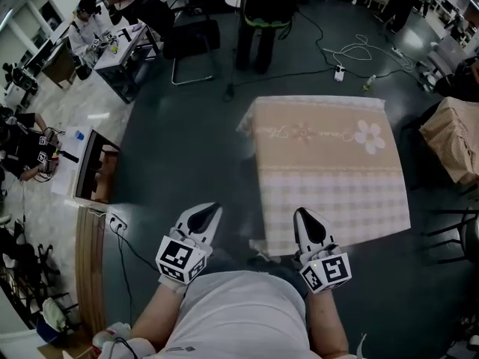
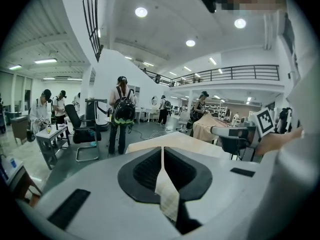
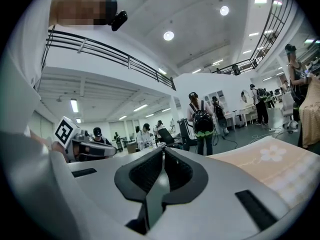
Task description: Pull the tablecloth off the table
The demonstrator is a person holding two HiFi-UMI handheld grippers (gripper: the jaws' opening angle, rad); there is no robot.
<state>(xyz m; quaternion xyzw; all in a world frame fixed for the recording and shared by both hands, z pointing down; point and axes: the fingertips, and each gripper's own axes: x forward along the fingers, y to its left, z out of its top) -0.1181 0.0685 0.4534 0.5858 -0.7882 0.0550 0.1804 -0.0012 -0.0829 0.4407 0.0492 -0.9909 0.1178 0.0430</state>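
Note:
A beige tablecloth [image 1: 329, 163], with a checked near half and a white flower at the far right, covers the small table in front of me. My left gripper [image 1: 215, 208] hangs shut over the dark floor, left of the cloth's near corner. In the left gripper view its jaws [image 2: 162, 149] meet tip to tip; the cloth [image 2: 187, 140] lies beyond them. My right gripper [image 1: 301, 212] is shut too, with its tip over the cloth's near edge. The right gripper view shows nothing between those jaws [image 3: 163, 149], and the cloth [image 3: 272, 169] spreads to the right.
A person with a black backpack [image 1: 263, 10] stands beyond the table, next to an office chair [image 1: 191, 40]. Cables and a power strip [image 1: 339, 73] lie on the floor behind. Another cloth-covered table [image 1: 453, 137] stands at the right, a desk [image 1: 86, 163] at the left.

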